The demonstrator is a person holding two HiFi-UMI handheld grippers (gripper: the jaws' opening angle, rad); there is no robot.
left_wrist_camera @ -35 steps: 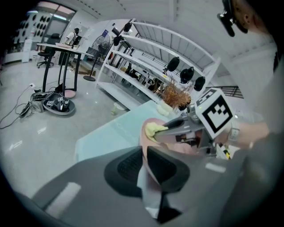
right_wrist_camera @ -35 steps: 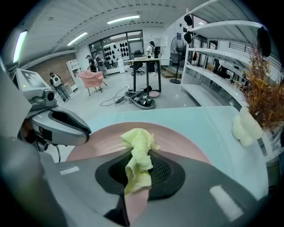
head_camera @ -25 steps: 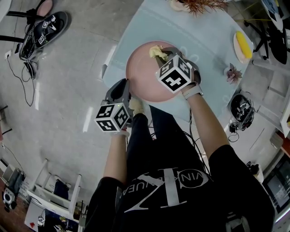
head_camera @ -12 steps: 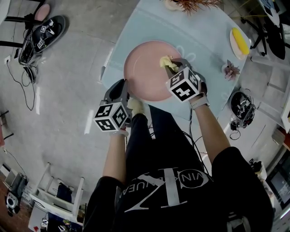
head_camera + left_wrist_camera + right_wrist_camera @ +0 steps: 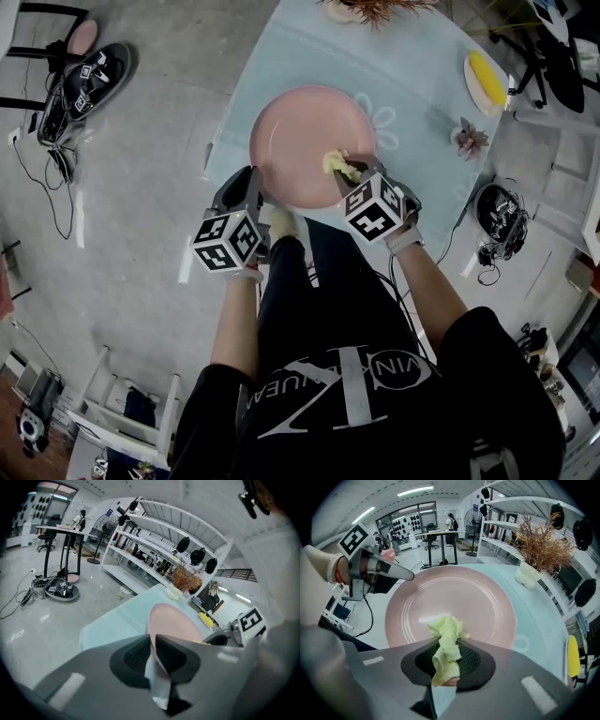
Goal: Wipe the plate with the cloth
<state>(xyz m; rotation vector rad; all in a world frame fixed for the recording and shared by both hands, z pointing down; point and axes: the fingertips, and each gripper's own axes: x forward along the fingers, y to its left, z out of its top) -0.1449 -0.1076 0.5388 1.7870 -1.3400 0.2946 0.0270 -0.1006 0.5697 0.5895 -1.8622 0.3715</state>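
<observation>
A round pink plate (image 5: 305,141) lies on the pale blue table (image 5: 422,75). My left gripper (image 5: 256,190) is shut on the plate's near left rim; in the left gripper view the rim (image 5: 153,645) runs between the jaws of the left gripper (image 5: 153,654). My right gripper (image 5: 350,175) is shut on a crumpled yellow cloth (image 5: 337,166), which rests on the plate's near right part. In the right gripper view the cloth (image 5: 446,645) hangs between the jaws of the right gripper (image 5: 446,660) over the plate (image 5: 454,597), with the left gripper (image 5: 379,570) at its left rim.
A small dish with a yellow item (image 5: 487,77) sits at the table's far right, a small succulent (image 5: 468,139) nearer, and a dried plant in a vase (image 5: 373,7) at the far edge. Cables and devices (image 5: 89,64) lie on the grey floor left.
My right gripper has dragged the cloth from the plate's far side across to its near right edge. The left gripper has kept its hold on the rim.
</observation>
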